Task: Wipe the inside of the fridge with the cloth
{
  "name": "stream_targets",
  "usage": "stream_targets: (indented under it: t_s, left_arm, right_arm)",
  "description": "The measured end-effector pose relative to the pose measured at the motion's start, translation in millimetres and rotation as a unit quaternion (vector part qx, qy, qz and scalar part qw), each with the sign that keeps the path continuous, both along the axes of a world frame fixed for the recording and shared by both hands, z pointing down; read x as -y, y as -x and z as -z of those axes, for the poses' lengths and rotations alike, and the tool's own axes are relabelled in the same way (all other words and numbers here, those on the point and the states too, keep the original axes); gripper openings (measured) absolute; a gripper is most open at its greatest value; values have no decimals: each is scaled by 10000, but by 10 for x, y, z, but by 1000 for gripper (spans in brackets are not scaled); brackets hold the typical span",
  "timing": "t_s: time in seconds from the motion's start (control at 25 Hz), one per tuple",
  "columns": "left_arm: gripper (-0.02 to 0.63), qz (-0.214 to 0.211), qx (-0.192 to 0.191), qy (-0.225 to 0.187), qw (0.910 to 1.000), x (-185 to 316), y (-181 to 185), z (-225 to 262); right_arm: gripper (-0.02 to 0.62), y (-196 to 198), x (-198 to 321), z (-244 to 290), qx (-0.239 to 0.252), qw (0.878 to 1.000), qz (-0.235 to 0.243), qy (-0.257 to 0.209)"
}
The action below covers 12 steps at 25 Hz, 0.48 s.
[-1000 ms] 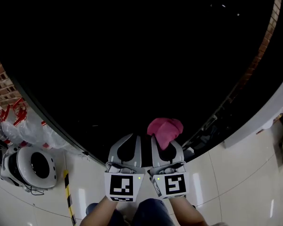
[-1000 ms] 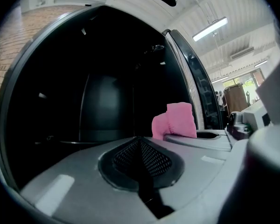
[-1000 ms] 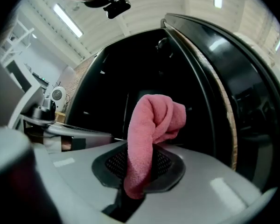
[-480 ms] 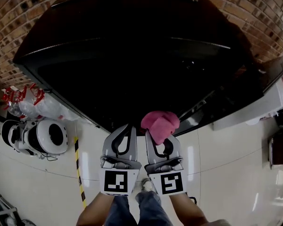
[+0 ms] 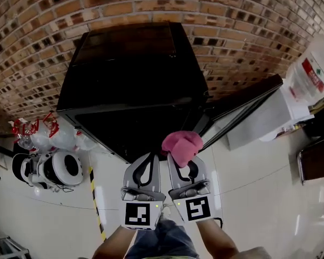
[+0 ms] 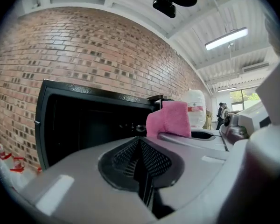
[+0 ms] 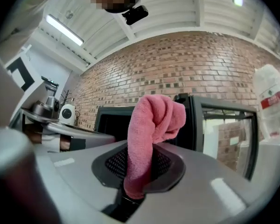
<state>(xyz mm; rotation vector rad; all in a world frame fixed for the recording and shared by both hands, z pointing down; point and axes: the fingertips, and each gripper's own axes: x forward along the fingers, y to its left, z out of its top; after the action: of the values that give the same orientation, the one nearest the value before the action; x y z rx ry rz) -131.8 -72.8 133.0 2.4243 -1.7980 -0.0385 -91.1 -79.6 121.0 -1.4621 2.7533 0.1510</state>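
Note:
A black fridge (image 5: pixel 129 90) stands against a brick wall, its door (image 5: pixel 243 104) swung open to the right and its inside dark. Both grippers are side by side in front of it, outside the opening. My right gripper (image 5: pixel 182 163) is shut on a pink cloth (image 5: pixel 182 146), which bunches up above the jaws. In the right gripper view the cloth (image 7: pixel 154 125) rises from the shut right gripper (image 7: pixel 139 171), with the fridge (image 7: pixel 112 118) behind. My left gripper (image 5: pixel 151 156) is shut with nothing in it; in its own view the left gripper (image 6: pixel 141 143) points at the fridge (image 6: pixel 84 120).
A white round appliance (image 5: pixel 48 169) and plastic bags (image 5: pixel 38 134) lie on the floor to the fridge's left. Yellow-black tape (image 5: pixel 94 204) runs along the tiles. A white cabinet (image 5: pixel 264 117) and a large water jug (image 5: pixel 313 69) stand right of the door.
The view has pulled back from the fridge: its dark inside filled the frame before, now the whole fridge and the wall show. Both grippers stay together, cloth still held.

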Motion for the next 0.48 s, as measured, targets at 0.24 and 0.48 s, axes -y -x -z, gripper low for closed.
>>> stream_targets:
  t_s: [0.24,0.48]
  left_arm:
    - [9,-550,-160,-224,9981,-72,-375,322]
    - [9,-541,-182,-308,9979,-14,-781,448]
  right_arm:
    - [58,-332,-36,439,-257,9990,-107,-363]
    - [58,-884,186,490,-112,9987,-124,-475]
